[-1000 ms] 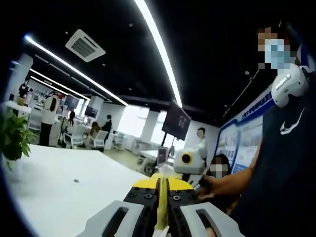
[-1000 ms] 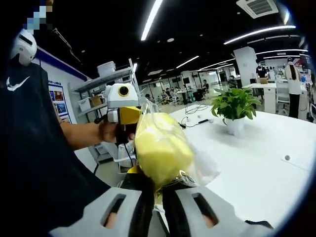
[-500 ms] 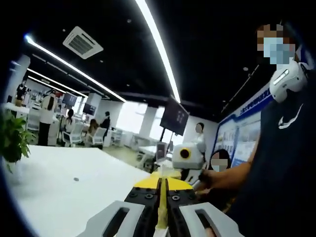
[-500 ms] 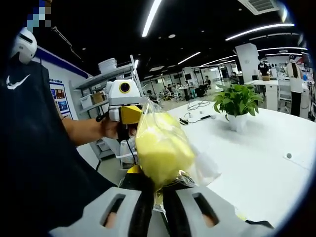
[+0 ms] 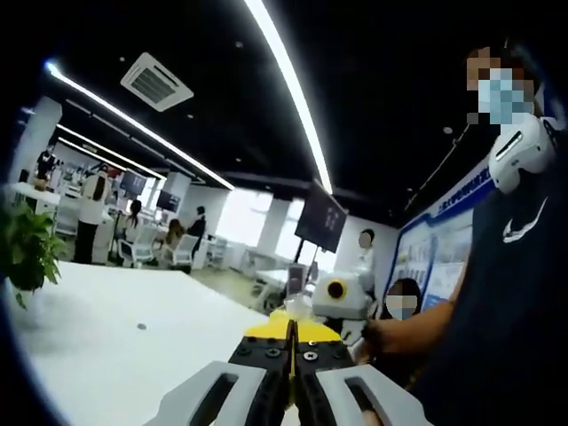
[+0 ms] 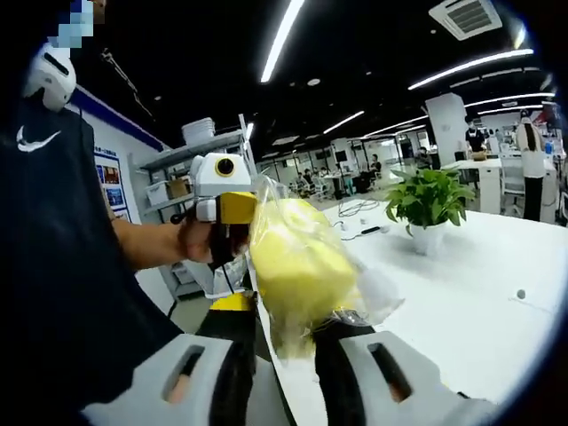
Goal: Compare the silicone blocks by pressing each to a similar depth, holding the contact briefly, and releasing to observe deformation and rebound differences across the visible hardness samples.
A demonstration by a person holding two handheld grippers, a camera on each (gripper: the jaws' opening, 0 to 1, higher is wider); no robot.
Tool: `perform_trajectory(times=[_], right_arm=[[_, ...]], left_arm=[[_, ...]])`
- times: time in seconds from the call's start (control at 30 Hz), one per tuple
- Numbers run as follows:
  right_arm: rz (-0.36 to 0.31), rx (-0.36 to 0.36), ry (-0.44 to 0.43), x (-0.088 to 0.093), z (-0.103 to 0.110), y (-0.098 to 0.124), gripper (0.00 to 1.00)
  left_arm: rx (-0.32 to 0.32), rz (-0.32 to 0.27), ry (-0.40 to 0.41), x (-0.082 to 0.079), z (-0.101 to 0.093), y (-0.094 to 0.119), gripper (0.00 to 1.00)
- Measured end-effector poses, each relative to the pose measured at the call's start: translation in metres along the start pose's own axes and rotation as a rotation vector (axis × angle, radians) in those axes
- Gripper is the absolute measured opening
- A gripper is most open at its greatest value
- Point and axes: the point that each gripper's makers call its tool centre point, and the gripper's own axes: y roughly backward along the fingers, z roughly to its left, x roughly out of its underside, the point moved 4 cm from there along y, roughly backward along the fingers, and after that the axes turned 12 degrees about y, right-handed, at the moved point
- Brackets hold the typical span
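Right gripper (image 6: pixel 282 342) is holding the yellow silicone block (image 6: pixel 297 266), wrapped in a clear plastic bag (image 6: pixel 368 297), raised above the white worktop (image 6: pixel 461 293); its fingers (image 6: pixel 232 377) are parted around the bag's lower end. Left gripper (image 5: pixel 291 377) is pointing out over the worktop, its fingers (image 5: pixel 266 390) nearly meeting, nothing discernible between them. A potted plant (image 6: pixel 428 202) is standing on the worktop well behind the block.
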Motion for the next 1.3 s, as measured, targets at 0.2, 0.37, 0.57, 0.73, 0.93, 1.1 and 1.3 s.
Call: perform_trajectory(times=[0.2, 0.37, 0.57, 0.73, 0.93, 1.1, 1.3], right_arm=[[-0.035, 0.07, 0.006, -0.003, -0.008, 0.004, 0.64], [-0.053, 0.172, -0.005, -0.002, -0.022, 0.008, 0.96], [-0.054, 0.208, 0.008, 0.001, -0.028, 0.021, 0.96], [-0.037, 0.266, -0.014, 0.014, -0.036, 0.036, 0.96], [-0.006, 0.417, -0.025, 0.038, -0.05, 0.068, 0.96], [0.094, 0.537, 0.006, 0.069, -0.06, 0.1, 0.96], [0.168, 0.626, -0.018, 0.103, -0.06, 0.129, 0.96]], left_arm=[[0.013, -0.048, 0.021, -0.012, 0.004, 0.005, 0.0], [0.009, -0.038, 0.03, -0.009, 0.004, 0.004, 0.0], [0.002, -0.029, 0.03, -0.005, 0.004, 0.002, 0.0], [-0.031, -0.032, 0.051, 0.001, 0.014, 0.004, 0.0], [-0.098, -0.041, 0.096, 0.01, 0.032, 0.006, 0.0], [-0.144, -0.073, 0.135, 0.015, 0.048, 0.01, 0.0], [-0.178, -0.079, 0.188, 0.031, 0.065, 0.014, 0.0]])
